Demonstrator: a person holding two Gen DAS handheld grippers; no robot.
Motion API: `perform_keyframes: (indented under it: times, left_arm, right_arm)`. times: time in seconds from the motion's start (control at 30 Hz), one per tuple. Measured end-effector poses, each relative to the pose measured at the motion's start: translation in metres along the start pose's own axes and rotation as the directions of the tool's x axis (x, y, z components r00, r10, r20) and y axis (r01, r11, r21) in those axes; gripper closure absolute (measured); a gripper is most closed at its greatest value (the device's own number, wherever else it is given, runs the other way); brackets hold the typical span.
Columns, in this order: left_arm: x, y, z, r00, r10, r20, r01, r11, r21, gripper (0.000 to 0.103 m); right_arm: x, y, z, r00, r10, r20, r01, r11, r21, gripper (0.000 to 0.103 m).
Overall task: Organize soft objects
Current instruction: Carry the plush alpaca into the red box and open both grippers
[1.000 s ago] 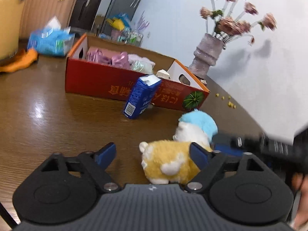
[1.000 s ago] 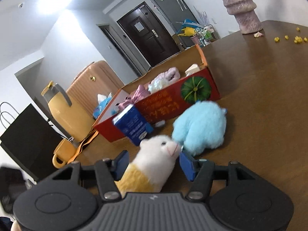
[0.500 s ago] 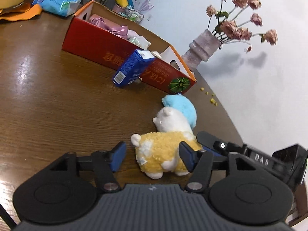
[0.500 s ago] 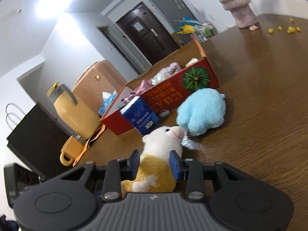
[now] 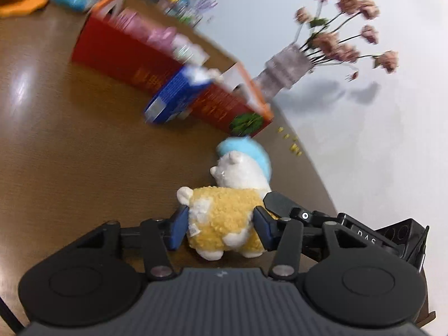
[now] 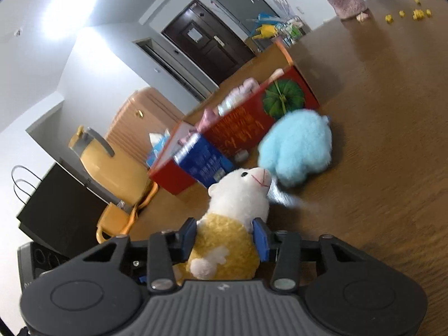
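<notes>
Fingers of both left gripper [image 5: 220, 222] and right gripper [image 6: 226, 238] squeeze the yellow alpaca plush [image 5: 224, 218].

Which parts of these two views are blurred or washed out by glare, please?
Left wrist view: the red box and blue carton are smeared by motion blur, the plush in the claw stays sharp, and glare streaks the table. Right wrist view: the ceiling light blows out top left, and the blue plush is soft-edged.

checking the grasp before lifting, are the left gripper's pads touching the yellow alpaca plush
Touching. The left wrist view shows both blue pads of the left gripper pressed into the yellow alpaca plush.
</notes>
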State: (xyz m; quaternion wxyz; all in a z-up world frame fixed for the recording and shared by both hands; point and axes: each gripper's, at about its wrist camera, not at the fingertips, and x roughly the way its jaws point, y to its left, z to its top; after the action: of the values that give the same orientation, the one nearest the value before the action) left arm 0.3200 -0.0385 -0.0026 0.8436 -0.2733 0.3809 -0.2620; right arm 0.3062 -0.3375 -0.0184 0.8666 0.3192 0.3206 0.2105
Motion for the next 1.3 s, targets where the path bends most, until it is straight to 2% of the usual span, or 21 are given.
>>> perform_keyframes:
  times: [0.13, 0.27, 0.4, 0.5, 0.57, 0.63, 0.77, 0.8, 0.87, 0.9, 1.03, 1.1, 1.17, 1.23, 1.3]
  left_arm:
    - [-0.005, -0.037, 0.056, 0.994, -0.049, 0.099, 0.040, 0.996, 0.086, 0.052]
    - [0.014, -0.060, 0.125, 0.988, -0.018, 0.156, -0.005, 0.989, 0.145, 0.052]
    - [0.061, -0.052, 0.183, 0.994, 0.065, 0.090, -0.079, 0.985, 0.151, 0.051]
    - [0.094, -0.029, 0.206, 0.993, 0.115, 0.006, -0.115, 0.988, 0.104, 0.051]
    - [0.115, -0.015, 0.208, 0.987, 0.155, -0.046, -0.150, 0.983, 0.109, 0.051]
    - [0.135, -0.002, 0.204, 0.979, 0.175, -0.103, -0.165, 0.981, 0.104, 0.051]
    - [0.167, 0.009, 0.197, 0.960, 0.204, -0.194, -0.182, 0.975, 0.124, 0.050]
    - [0.173, 0.007, 0.196, 0.957, 0.199, -0.211, -0.172, 0.975, 0.138, 0.051]
    - [0.180, 0.001, 0.193, 0.953, 0.201, -0.225, -0.166, 0.972, 0.165, 0.051]
    - [0.183, -0.004, 0.192, 0.953, 0.203, -0.223, -0.165, 0.970, 0.180, 0.051]
    - [0.190, -0.014, 0.190, 0.956, 0.185, -0.229, -0.146, 0.973, 0.178, 0.051]
    - [0.198, -0.019, 0.188, 0.955, 0.187, -0.229, -0.148, 0.973, 0.178, 0.044]
    - [0.204, -0.023, 0.183, 0.955, 0.182, -0.235, -0.143, 0.974, 0.175, 0.042]
    - [0.207, -0.028, 0.178, 0.954, 0.183, -0.238, -0.140, 0.972, 0.187, 0.041]
    - [0.196, -0.033, 0.177, 0.962, 0.184, -0.204, -0.142, 0.969, 0.202, 0.037]
  right_arm:
    - [-0.010, 0.030, 0.053, 0.994, 0.049, 0.095, -0.040, 0.995, -0.090, 0.061]
    - [0.012, 0.054, 0.131, 0.989, 0.083, 0.125, -0.063, 0.986, -0.152, 0.061]
    - [0.067, 0.044, 0.188, 0.996, 0.055, 0.063, -0.050, 0.995, -0.088, 0.061]
    - [0.114, 0.021, 0.211, 0.999, 0.024, -0.022, -0.024, 0.999, -0.028, 0.061]
    - [0.138, 0.009, 0.210, 0.997, -0.011, -0.079, 0.011, 1.000, -0.007, 0.062]
    - [0.156, 0.000, 0.208, 0.991, -0.070, -0.113, 0.067, 0.997, -0.035, 0.063]
    - [0.171, -0.003, 0.198, 0.961, -0.208, -0.183, 0.181, 0.971, -0.154, 0.067]
    - [0.168, 0.003, 0.196, 0.950, -0.258, -0.174, 0.221, 0.954, -0.204, 0.068]
    - [0.163, 0.016, 0.192, 0.934, -0.325, -0.149, 0.271, 0.916, -0.297, 0.080]
    - [0.161, 0.020, 0.192, 0.929, -0.348, -0.130, 0.290, 0.898, -0.330, 0.082]
    - [0.148, 0.025, 0.202, 0.914, -0.400, -0.073, 0.347, 0.862, -0.369, 0.082]
    - [0.140, 0.027, 0.206, 0.918, -0.394, -0.045, 0.353, 0.863, -0.362, 0.076]
    - [0.133, 0.028, 0.212, 0.928, -0.370, -0.036, 0.335, 0.876, -0.348, 0.067]
    - [0.127, 0.036, 0.212, 0.927, -0.376, -0.001, 0.347, 0.858, -0.379, 0.063]
    - [0.123, 0.044, 0.209, 0.920, -0.391, 0.029, 0.367, 0.833, -0.414, 0.062]
